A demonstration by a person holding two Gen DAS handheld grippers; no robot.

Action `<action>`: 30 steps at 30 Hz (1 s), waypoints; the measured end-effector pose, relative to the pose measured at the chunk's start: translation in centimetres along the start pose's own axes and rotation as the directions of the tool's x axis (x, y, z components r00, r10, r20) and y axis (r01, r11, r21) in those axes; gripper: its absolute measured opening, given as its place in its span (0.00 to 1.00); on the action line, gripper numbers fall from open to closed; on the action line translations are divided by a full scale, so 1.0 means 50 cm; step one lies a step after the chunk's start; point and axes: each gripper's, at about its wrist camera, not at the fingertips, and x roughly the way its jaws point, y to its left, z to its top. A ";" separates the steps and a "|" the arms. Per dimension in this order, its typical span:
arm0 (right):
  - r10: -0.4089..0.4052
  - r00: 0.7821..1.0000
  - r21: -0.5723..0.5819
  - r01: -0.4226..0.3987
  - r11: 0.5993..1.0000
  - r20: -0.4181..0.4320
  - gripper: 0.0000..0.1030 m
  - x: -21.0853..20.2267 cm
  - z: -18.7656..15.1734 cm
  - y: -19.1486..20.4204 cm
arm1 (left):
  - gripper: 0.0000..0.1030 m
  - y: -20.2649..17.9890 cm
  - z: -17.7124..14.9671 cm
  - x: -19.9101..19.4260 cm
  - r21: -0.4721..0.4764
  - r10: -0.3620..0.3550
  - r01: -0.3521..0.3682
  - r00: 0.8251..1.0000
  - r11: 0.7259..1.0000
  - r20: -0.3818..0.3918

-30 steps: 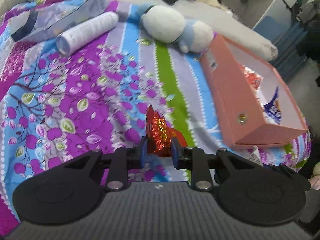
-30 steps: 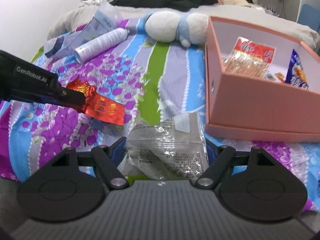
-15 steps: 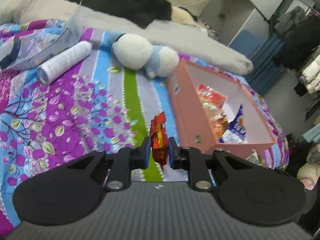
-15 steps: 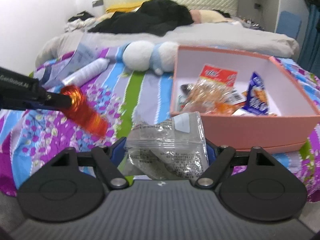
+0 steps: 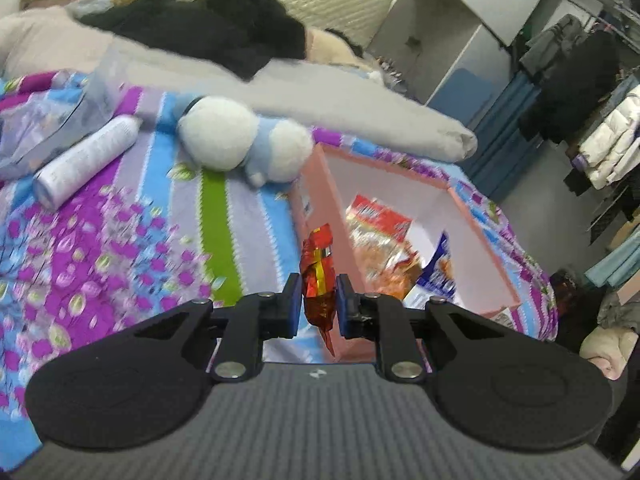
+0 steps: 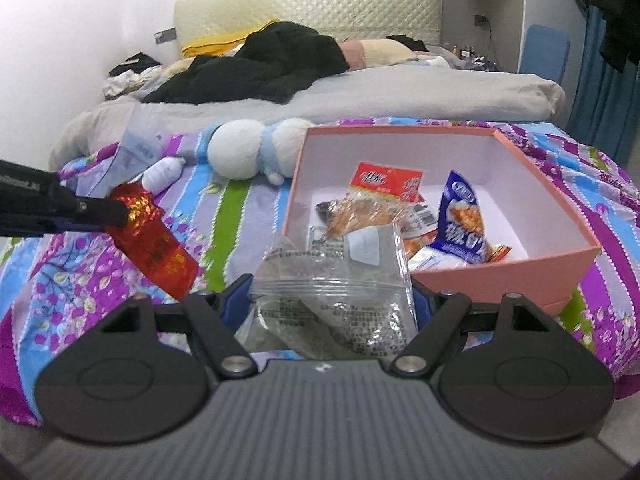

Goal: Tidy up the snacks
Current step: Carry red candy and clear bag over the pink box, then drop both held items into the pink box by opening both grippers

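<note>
While the flowered bedspread (image 6: pixel 100 280) carries everything, its left side holds a white bottle (image 5: pixel 84 160) lying on its side beside a clear plastic bag (image 5: pixel 36 132), with a white-and-blue plush toy (image 5: pixel 244 140) further along. The left gripper (image 5: pixel 318 304) hangs above the bedspread with its jaws clenched on a red foil snack packet (image 5: pixel 318 280), held just short of the near-left wall of the pink box (image 6: pixel 500 276). Right of it, the right gripper (image 6: pixel 332 304) has its jaws closed around a clear plastic snack pouch (image 6: pixel 332 288), raised in front of the box. Inside the box lie a red-topped snack bag (image 6: pixel 384 184) and, to its right, a blue snack bag (image 6: pixel 460 216) standing tilted.
</note>
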 end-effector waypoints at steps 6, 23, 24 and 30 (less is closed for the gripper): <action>-0.045 0.999 0.002 0.045 0.999 0.021 0.77 0.015 0.059 -0.050 | 0.20 -0.069 0.068 0.054 0.037 -0.063 0.062 0.998 0.997 0.011; -0.123 0.987 0.100 0.133 0.986 -0.100 0.78 0.200 0.111 -0.202 | 0.20 -0.168 0.153 0.373 0.122 -0.078 0.101 0.981 0.987 -0.180; -0.120 0.986 0.106 0.132 0.986 -0.113 0.78 0.214 0.109 -0.206 | 0.20 -0.166 0.155 0.386 0.121 -0.075 0.099 0.980 0.988 -0.186; -0.097 0.984 0.127 0.116 0.985 -0.153 0.79 0.267 0.100 -0.216 | 0.21 -0.143 0.165 0.430 0.128 -0.028 0.055 0.978 0.990 -0.205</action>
